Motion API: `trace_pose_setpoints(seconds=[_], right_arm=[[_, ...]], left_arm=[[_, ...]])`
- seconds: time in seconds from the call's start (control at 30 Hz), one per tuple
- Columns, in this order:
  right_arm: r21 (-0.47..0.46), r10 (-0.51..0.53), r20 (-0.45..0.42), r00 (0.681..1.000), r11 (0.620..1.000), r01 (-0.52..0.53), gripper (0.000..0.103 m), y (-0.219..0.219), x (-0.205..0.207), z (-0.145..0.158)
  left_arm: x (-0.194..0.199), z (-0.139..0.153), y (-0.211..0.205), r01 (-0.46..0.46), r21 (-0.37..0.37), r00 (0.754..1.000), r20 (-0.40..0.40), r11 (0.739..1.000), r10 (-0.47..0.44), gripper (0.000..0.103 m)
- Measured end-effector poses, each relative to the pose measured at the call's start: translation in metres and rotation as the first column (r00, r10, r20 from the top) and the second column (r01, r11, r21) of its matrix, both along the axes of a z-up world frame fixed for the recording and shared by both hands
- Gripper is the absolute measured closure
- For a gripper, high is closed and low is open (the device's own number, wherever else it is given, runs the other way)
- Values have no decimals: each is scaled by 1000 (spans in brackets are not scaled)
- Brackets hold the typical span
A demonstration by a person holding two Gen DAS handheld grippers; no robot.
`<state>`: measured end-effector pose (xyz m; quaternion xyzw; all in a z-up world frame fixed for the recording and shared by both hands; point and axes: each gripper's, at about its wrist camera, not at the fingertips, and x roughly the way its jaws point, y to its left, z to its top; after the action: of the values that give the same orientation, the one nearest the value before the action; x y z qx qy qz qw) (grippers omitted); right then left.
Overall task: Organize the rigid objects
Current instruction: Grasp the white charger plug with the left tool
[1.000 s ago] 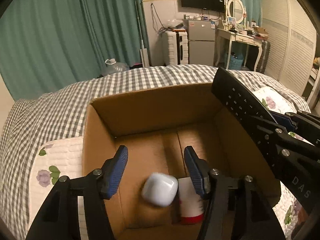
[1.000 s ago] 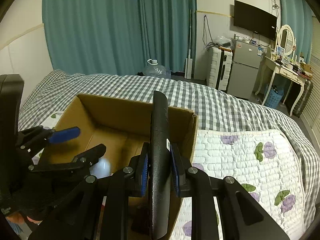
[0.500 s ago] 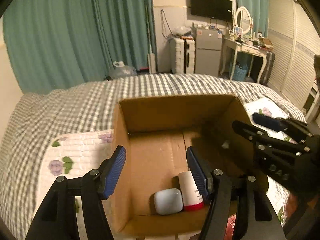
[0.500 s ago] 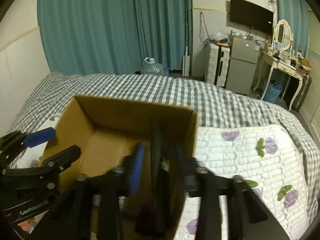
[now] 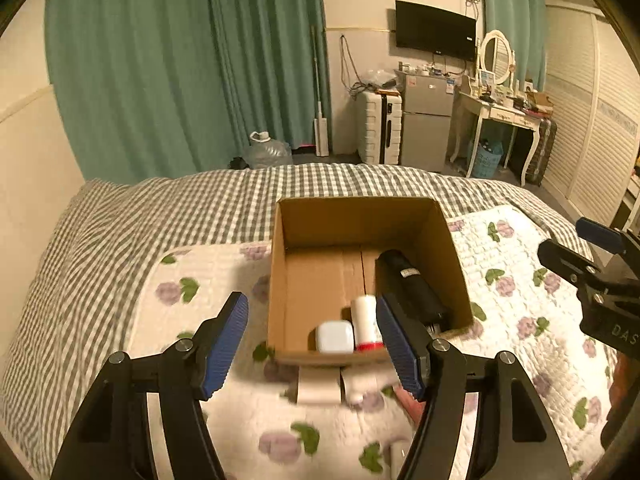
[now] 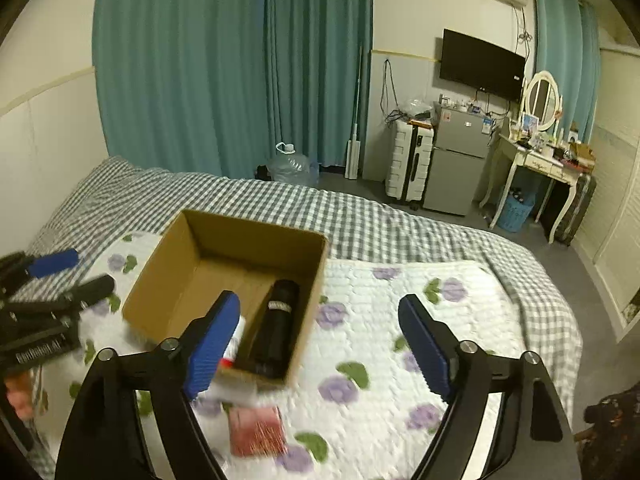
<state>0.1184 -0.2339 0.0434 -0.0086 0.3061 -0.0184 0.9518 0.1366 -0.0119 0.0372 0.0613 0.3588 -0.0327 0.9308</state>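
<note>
At the bottom middle of your right view, a flat red square packet (image 6: pixel 256 430) lies on the white flower quilt (image 6: pixel 400 340), just in front of the open brown cardboard box (image 6: pixel 160 280); it looks light and stiff, so pinch its thin edges. Your right gripper (image 6: pixel 320 346) and left gripper (image 5: pixel 312 346) are both spread wide, holding nothing. The bed is soft, with green curtains (image 6: pixel 224 64) behind.

Left hand-held gripper (image 5: pixel 312 344) and right hand-held gripper (image 6: pixel 320 346) both gape wide, empty
</note>
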Motion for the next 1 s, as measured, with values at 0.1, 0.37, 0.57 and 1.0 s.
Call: trace_pose_setpoints(seconds=[0.1, 0.37, 0.57, 1.0], right_arm=[[-8, 15, -9, 1000, 1000, -15, 20, -2, -22, 3], [-33, 78, -70, 995, 996, -80, 18, 1, -60, -34], [-29, 79, -144, 986, 996, -84, 18, 2, -64, -91], [10, -2, -250, 968, 1000, 5, 18, -14, -49, -158]], left_arm=[[-21, 0, -2, -17, 10, 1000, -2, 1000, 17, 33], [-57, -49, -16, -76, 11, 993, -85, 997, 77, 33], [-69, -114, -32, -110, 10, 980, -165, 994, 110, 33], [-79, -195, -73, -54, -2, 945, -322, 999, 50, 33]])
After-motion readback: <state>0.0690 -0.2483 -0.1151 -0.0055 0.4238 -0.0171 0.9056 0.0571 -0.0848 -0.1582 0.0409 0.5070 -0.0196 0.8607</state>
